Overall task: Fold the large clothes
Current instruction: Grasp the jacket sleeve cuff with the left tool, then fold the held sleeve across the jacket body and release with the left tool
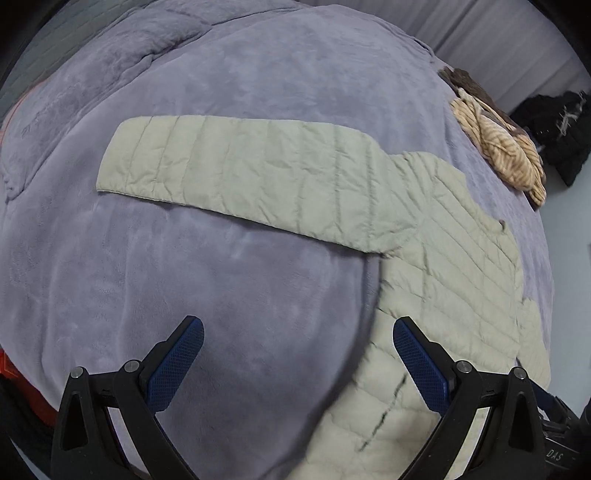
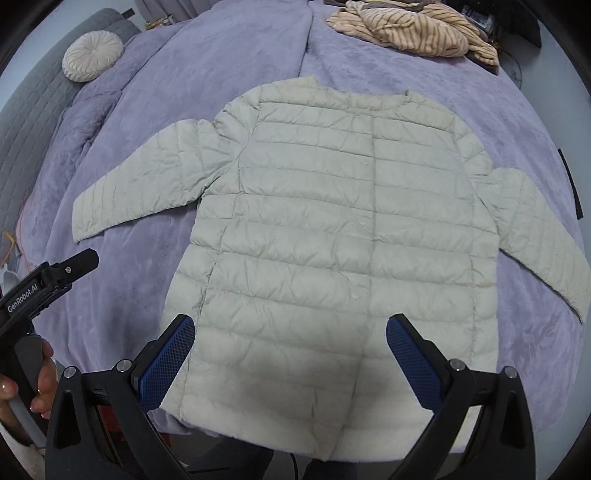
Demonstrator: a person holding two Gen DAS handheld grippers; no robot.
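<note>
Right claw (image 2: 290,354) released, fingers spread wide, hovering above the hem of a pale quilted jacket (image 2: 332,229). Left claw (image 1: 297,354) likewise released, empty, over the purple blanket (image 1: 221,280) beside the jacket's side edge. Jacket spread flat, front up, both sleeves stretched outward, on the blanket-covered bed. Striped garment (image 2: 413,35) heaped beyond the collar. Round cushion (image 2: 92,55) far left. Hand (image 2: 40,380) gripping the left claw's handle.

jacket (image 1: 424,258): hem blurred, cut off at bottom edge | dark pile (image 1: 561,136): too blurred to identify
</note>
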